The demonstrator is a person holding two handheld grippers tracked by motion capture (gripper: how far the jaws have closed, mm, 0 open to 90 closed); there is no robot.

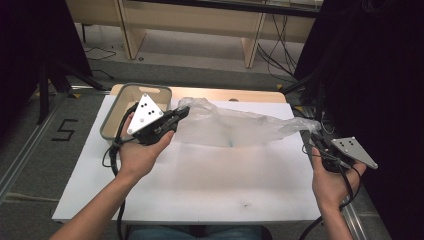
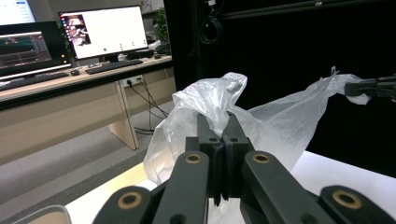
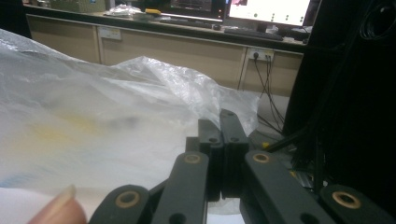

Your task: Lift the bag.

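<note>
With both sets of jaws clamped on opposite ends of the plastic bag (image 1: 235,125), left gripper (image 1: 181,114) beside the tub (image 1: 120,107) and right gripper (image 1: 316,141) at the worktop (image 1: 200,190) edge, you should keep tension even to avoid tearing.

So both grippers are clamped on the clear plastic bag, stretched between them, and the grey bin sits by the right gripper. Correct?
Not quite. The grey bin sits by the left gripper, as the high view shows. The rest holds: left gripper and right gripper are both clamped on the clear plastic bag, stretched between them.
</note>
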